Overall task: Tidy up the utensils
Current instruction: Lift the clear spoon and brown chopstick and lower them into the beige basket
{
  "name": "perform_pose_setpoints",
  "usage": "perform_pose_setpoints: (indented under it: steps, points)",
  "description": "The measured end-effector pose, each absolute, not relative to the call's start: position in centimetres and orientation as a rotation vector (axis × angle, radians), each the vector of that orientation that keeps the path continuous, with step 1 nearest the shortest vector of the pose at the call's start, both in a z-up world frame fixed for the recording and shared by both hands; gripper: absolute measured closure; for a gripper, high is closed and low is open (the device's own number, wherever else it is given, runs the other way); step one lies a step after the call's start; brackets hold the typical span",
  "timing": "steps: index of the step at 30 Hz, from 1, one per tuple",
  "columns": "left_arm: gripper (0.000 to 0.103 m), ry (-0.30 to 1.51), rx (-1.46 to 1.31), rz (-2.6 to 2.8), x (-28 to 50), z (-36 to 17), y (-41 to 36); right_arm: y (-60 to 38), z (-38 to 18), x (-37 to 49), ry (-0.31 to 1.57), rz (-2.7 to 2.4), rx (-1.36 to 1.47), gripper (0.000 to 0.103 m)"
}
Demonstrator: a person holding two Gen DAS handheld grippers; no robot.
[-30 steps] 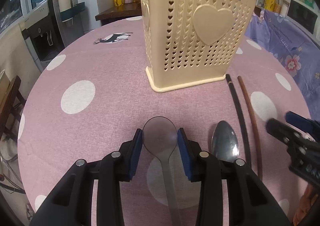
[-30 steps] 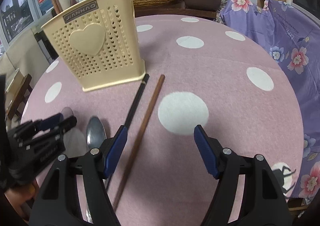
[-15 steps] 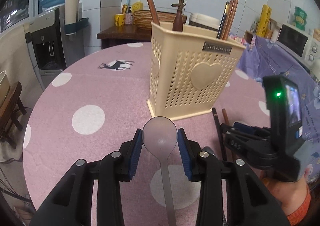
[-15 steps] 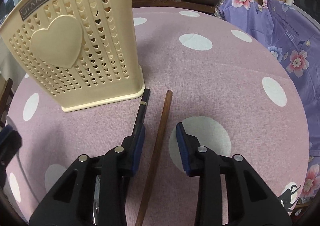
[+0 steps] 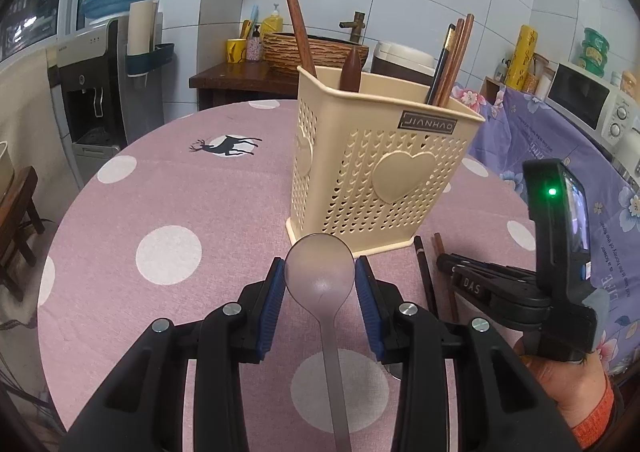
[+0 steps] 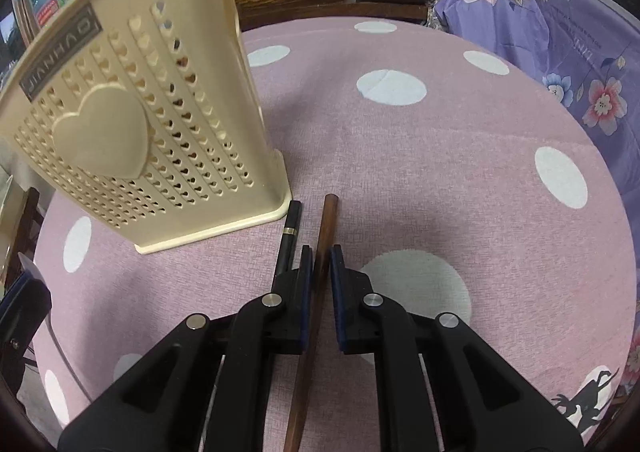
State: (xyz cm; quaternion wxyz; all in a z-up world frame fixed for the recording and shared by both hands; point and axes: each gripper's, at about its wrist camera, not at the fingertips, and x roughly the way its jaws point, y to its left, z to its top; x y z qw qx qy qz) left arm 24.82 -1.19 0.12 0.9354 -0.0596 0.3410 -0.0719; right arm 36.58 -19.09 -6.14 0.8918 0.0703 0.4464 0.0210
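Note:
My left gripper (image 5: 320, 284) is shut on a translucent grey plastic spoon (image 5: 320, 272), bowl forward, held above the table in front of the cream utensil holder (image 5: 380, 172). My right gripper (image 6: 321, 272) is shut on a brown chopstick (image 6: 328, 220) that lies on the cloth. A black chopstick (image 6: 290, 230) lies just left of it, against the holder's base (image 6: 216, 230). The right gripper also shows in the left wrist view (image 5: 452, 264), low beside both chopsticks. The holder has chopsticks and wooden utensils standing in it.
The round table has a pink cloth with white dots (image 6: 400, 156). A metal spoon (image 5: 394, 370) lies mostly hidden under my left gripper. A purple floral cloth (image 6: 560, 52) hangs at the right. A wooden side table with a basket (image 5: 280, 48) stands behind.
My left gripper has lifted the grey spoon off the table. My right gripper has moved forward over the brown chopstick and shut on it.

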Motion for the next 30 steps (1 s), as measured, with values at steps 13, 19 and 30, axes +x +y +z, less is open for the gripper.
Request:
perform_pose_setpoints:
  steps: [13,19,30]
  points:
    - [0.067,0.601,-0.119,-0.163,23.0,3.9,-0.4,-23.2,2.7,30.7,0.672,0.108,0.195,0.095]
    - [0.067,0.582,-0.128,-0.16,22.6,4.7,0.0,-24.8,5.7,28.4,0.589,0.124,0.19,0.095]
    - [0.067,0.577,-0.12,-0.182,22.4,5.3,0.1,-25.4,7.9,26.0,0.543,0.165,0.156,0.095]
